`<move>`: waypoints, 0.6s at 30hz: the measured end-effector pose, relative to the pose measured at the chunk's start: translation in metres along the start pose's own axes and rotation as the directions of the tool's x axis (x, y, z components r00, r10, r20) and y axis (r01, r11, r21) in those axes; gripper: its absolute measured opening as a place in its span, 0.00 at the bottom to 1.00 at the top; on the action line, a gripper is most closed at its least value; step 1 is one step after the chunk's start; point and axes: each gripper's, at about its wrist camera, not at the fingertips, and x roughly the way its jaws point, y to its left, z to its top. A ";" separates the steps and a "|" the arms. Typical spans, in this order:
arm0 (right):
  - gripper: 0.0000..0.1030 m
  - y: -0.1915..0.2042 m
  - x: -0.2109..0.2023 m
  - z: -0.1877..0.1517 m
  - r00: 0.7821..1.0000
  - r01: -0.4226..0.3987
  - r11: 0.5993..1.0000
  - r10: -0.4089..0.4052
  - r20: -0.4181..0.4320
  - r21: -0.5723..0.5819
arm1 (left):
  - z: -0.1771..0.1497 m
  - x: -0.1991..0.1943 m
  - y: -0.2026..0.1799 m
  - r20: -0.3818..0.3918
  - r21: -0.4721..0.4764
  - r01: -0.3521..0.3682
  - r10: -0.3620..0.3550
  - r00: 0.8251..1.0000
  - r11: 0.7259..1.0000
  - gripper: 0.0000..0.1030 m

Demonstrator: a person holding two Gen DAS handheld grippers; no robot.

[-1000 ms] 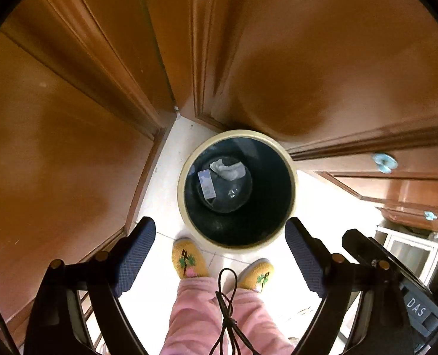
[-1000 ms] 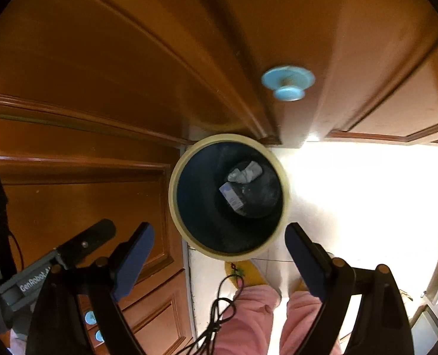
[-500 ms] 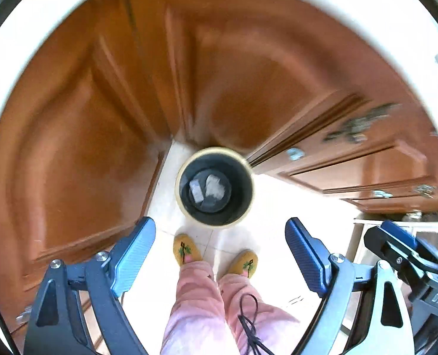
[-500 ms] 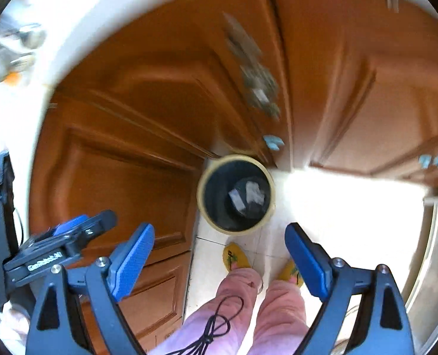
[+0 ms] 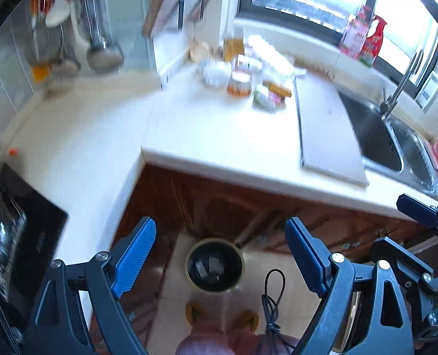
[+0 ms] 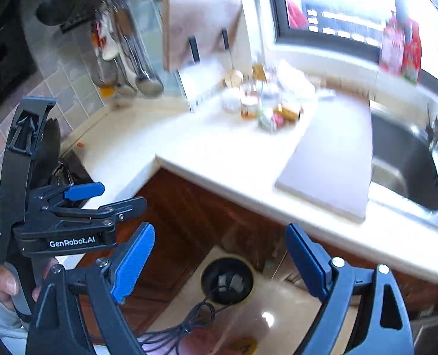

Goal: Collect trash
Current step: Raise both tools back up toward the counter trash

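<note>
Reading "GenRobot.AI" on the left gripper [image 6: 70, 204] body | both the left gripper and the right gripper [image 6: 219, 261] are standing wide apart, gripping nothing | trash bin [image 5: 215, 267] is sitting upright on the floor below, mouth up, holding scraps | white counter [image 5: 219, 136] is lying beyond | jars [image 5: 239, 82] are clustering far.

Both grippers are lifted well above the floor compared with a second ago. The trash bin [image 5: 215, 268], which filled the centre of both views, is now seen small and low between the fingers. The white countertop [image 5: 219, 136], the cutting board [image 5: 325, 136], the sink [image 5: 396, 145] and the window [image 6: 337, 9] at the far side are brought into view above the cabinet fronts.
</note>
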 end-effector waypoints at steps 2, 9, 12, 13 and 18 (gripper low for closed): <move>0.88 -0.002 -0.011 0.017 1.000 0.005 1.000 -0.005 -0.008 0.006 | 0.016 -0.015 -0.003 0.025 0.002 0.008 -0.008 1.000 1.000 0.85; 0.88 0.000 -0.022 0.066 0.995 0.057 0.998 -0.059 0.076 0.027 | 0.065 -0.030 -0.009 0.117 0.030 0.013 -0.017 0.993 0.999 0.93; 0.88 -0.005 -0.019 0.084 0.995 0.069 0.996 -0.073 0.073 0.063 | 0.084 -0.023 -0.009 0.126 0.049 0.031 -0.037 0.991 0.998 0.93; 0.88 -0.005 -0.018 0.090 0.992 0.093 0.994 -0.097 0.075 0.066 | 0.092 -0.020 -0.008 0.133 0.053 0.041 -0.048 0.990 0.998 0.93; 0.88 -0.011 -0.010 0.112 0.987 0.142 0.987 -0.147 0.062 0.081 | 0.128 0.001 -0.005 0.139 0.046 0.094 -0.099 0.985 0.995 0.93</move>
